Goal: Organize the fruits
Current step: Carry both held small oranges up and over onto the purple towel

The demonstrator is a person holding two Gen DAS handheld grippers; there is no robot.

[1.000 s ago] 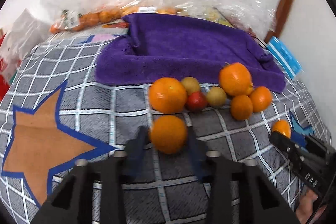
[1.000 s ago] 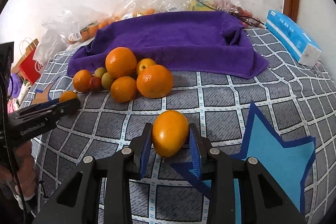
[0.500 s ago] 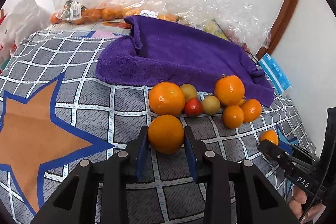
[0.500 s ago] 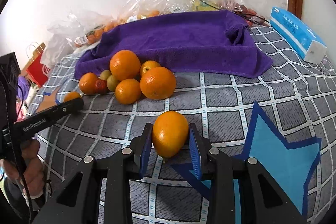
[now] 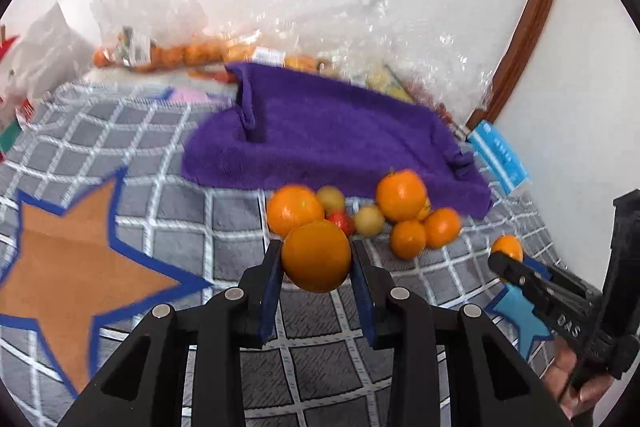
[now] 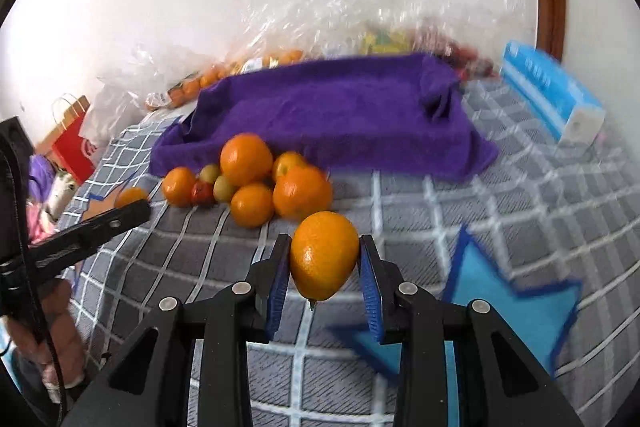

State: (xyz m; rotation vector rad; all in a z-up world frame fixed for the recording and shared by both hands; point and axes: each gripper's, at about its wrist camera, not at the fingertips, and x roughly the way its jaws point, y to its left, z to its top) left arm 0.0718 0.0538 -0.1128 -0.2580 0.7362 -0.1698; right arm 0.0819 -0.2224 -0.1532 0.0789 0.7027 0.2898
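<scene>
left claw (image 5: 316, 259) clamps orange (image 5: 316, 255) | red bag (image 6: 72, 143) right-view only

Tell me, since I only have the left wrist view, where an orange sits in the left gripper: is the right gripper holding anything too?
Observer: Yes. The right gripper is shut on an orange, pinched between both blue pads.
Operator: Which way is the stem turned?
Observer: The stem end points down, toward the camera.
Operator: What is beneath that gripper?
Observer: A blue star patch on the checked cover, just right of the fingers.
</scene>
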